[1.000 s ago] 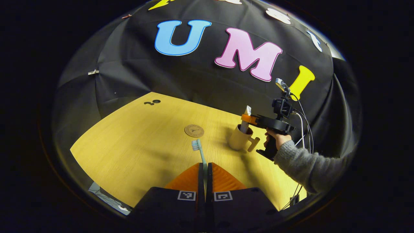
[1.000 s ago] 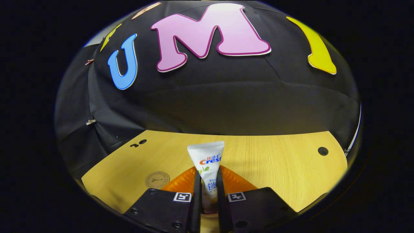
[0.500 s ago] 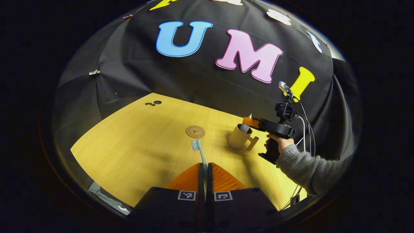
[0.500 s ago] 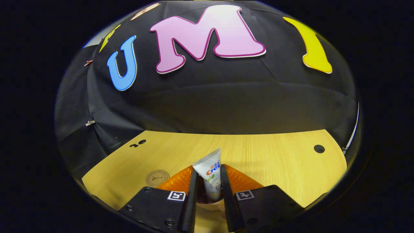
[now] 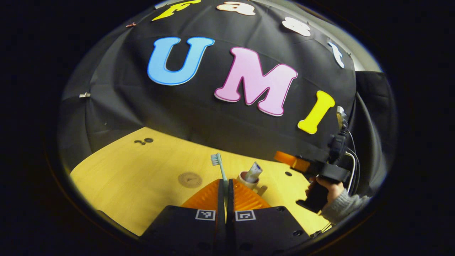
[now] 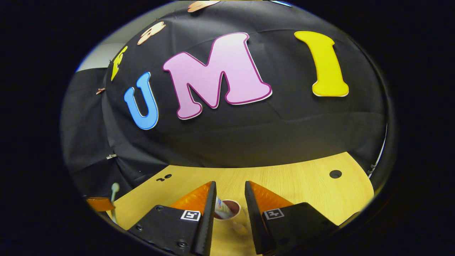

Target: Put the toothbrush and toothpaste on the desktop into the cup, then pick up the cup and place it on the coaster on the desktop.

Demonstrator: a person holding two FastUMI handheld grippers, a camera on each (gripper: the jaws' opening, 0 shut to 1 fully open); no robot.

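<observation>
A pale green toothbrush (image 5: 220, 167) stands up between the fingers of my left gripper (image 5: 225, 183), which is shut on its handle, bristles topmost. Just beyond, the cream cup (image 5: 247, 180) sits on the wooden desktop (image 5: 135, 177) with the white toothpaste tube (image 5: 254, 171) leaning inside it. The round brown coaster (image 5: 189, 179) lies left of the cup. My right gripper (image 6: 229, 193) is open above the cup (image 6: 233, 209), the toothpaste (image 6: 222, 209) showing below between its spread fingers. In the left gripper view the right gripper (image 5: 289, 160) hovers right of the cup, held by a hand (image 5: 328, 188).
A grey sleeve (image 5: 343, 208) and cables (image 5: 353, 167) sit at the right edge. Small dark holes (image 5: 144, 141) mark the desktop's far left, another hole (image 6: 335, 174) its far right. In the right gripper view the toothbrush head (image 6: 114, 188) shows at the far left.
My right gripper opened, let the toothpaste drop into the cup, and rose away to the right. My left gripper moved toward the cup with the toothbrush, lifting higher.
</observation>
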